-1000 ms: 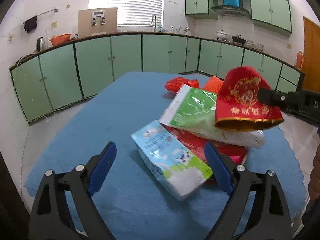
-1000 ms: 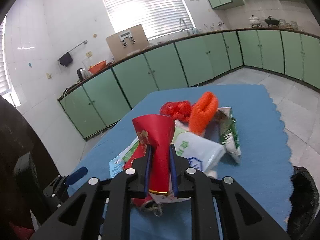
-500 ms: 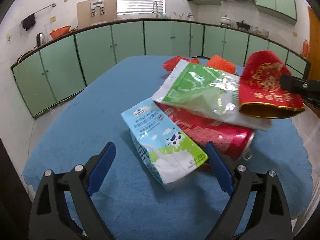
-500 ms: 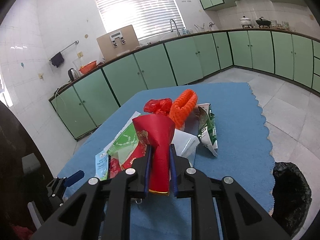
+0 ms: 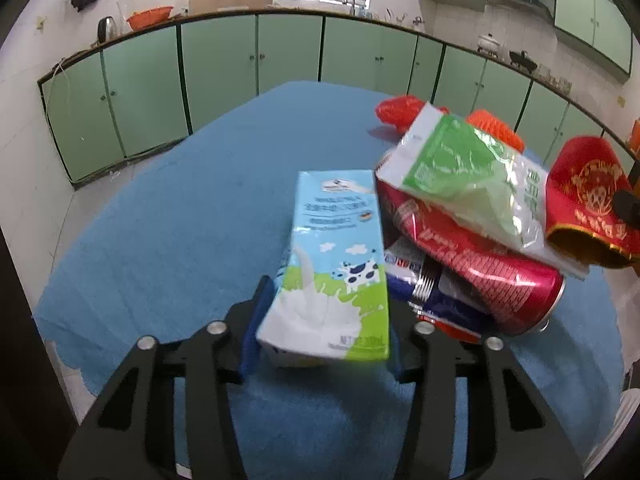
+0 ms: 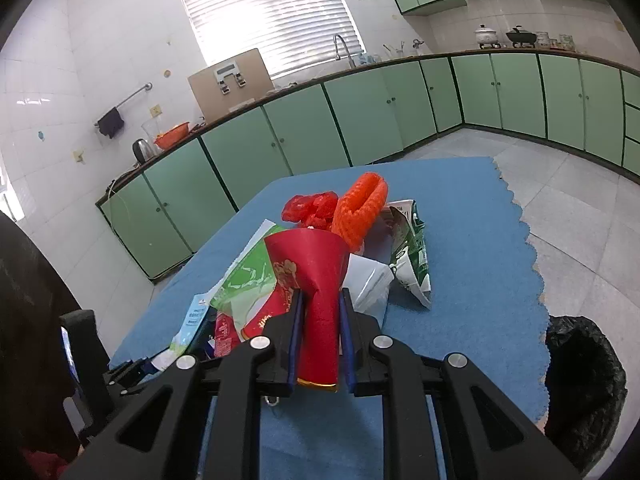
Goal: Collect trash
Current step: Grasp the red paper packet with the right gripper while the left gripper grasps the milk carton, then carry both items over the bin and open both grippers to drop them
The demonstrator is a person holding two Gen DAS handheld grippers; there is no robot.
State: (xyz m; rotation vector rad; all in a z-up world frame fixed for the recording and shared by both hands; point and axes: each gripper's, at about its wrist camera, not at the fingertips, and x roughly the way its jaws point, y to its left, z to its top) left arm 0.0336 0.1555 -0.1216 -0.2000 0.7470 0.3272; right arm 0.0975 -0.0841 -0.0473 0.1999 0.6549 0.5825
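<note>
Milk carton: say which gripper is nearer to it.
Left. The left gripper has just been closing, its jaws on either side of the milk carton. The right gripper is up beside the pile, clamping the red paper cup.

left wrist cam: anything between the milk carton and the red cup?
Yes. In the left wrist view, a crushed red can and the green-white plastic bag lying on it sit between the milk carton and the red cup.

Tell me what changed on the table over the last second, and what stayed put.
The left gripper came down onto the milk carton, and its jaws have just been closing around it; the carton now sits between them with its near end turned toward the camera. The right gripper stays clamped on the red paper cup. The rest of the pile and the black trash bag have not shifted.
</note>
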